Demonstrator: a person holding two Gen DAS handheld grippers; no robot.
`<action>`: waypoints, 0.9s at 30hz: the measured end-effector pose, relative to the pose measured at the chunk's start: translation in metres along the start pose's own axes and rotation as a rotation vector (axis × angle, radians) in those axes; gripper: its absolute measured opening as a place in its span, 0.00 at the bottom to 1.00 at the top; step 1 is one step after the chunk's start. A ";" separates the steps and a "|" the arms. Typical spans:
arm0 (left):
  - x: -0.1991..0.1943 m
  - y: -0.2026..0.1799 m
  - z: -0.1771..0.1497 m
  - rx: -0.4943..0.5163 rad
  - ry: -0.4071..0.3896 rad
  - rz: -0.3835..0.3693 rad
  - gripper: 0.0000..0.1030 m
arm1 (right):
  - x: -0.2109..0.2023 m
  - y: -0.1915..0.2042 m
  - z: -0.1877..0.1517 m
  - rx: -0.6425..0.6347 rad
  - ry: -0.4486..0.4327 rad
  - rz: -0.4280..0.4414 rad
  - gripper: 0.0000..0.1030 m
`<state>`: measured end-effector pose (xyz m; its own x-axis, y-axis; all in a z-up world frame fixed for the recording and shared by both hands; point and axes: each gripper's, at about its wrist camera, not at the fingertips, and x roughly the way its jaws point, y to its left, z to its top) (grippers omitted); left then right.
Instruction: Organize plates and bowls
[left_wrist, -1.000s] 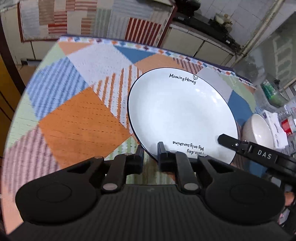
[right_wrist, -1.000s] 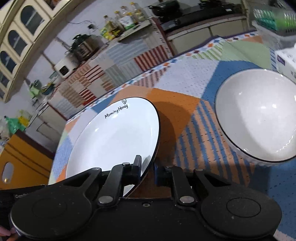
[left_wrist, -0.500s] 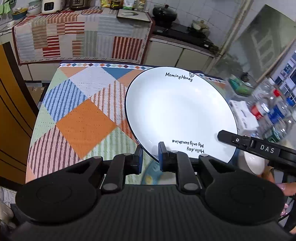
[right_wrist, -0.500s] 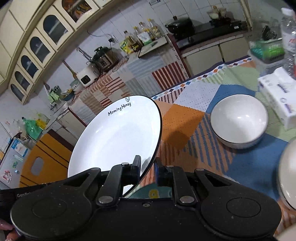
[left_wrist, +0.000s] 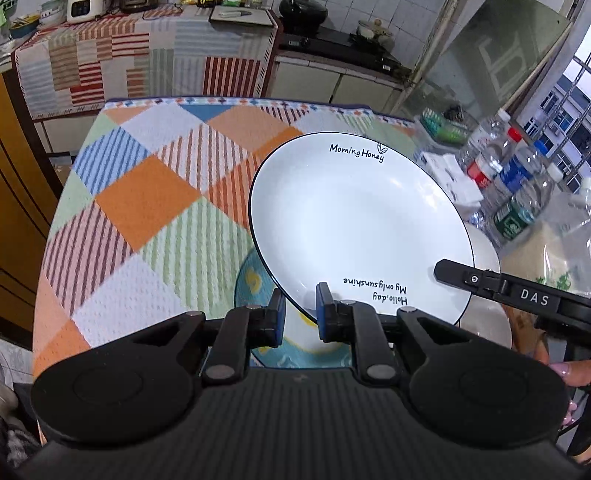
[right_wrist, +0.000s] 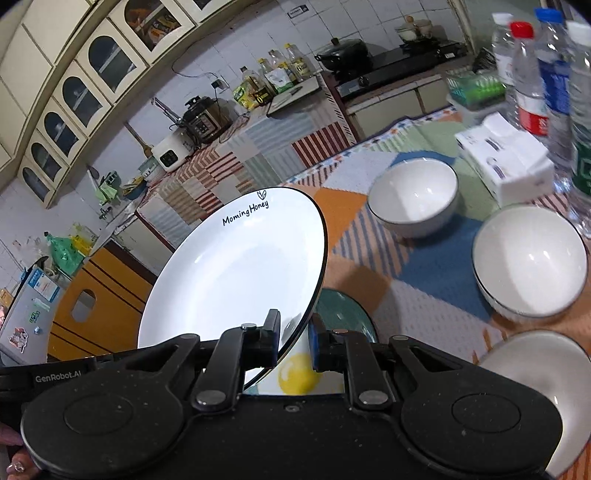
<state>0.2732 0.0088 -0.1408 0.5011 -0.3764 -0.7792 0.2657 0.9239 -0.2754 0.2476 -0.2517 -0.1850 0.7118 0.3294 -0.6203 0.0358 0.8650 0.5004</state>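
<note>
A white plate (left_wrist: 354, 225) with a black rim and the words "Morning Honey" is held in the air above the table by both grippers. My left gripper (left_wrist: 300, 314) is shut on its near rim. My right gripper (right_wrist: 293, 341) is shut on the plate's (right_wrist: 236, 269) right rim; its finger (left_wrist: 491, 282) shows at the plate's right edge. Below the plate lies a teal plate (left_wrist: 258, 280) with yellow marks, also in the right wrist view (right_wrist: 343, 310). Two white bowls (right_wrist: 413, 197) (right_wrist: 530, 260) stand on the table to the right. A third bowl (right_wrist: 535, 369) is at the lower right.
The table carries a patchwork cloth (left_wrist: 147, 199). A tissue box (right_wrist: 506, 158) and several water bottles (right_wrist: 546, 74) stand at the far right. A green basket (right_wrist: 476, 90) sits behind them. A kitchen counter (left_wrist: 147, 55) runs behind the table.
Both grippers have lifted the white plate off the table and carried it back toward me. It now hangs over the teal plate, and more bowls have come into view.
</note>
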 end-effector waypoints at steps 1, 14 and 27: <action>0.002 0.000 -0.003 -0.004 0.007 0.000 0.14 | 0.000 -0.001 -0.003 -0.004 0.005 -0.006 0.19; 0.033 0.014 -0.038 -0.038 0.102 -0.003 0.15 | 0.013 -0.019 -0.039 0.023 0.090 -0.042 0.20; 0.066 0.014 -0.044 -0.042 0.159 0.021 0.16 | 0.033 -0.026 -0.049 0.012 0.138 -0.118 0.20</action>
<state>0.2739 0.0004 -0.2208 0.3690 -0.3446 -0.8632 0.2204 0.9347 -0.2789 0.2359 -0.2445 -0.2477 0.5995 0.2755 -0.7515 0.1220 0.8965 0.4260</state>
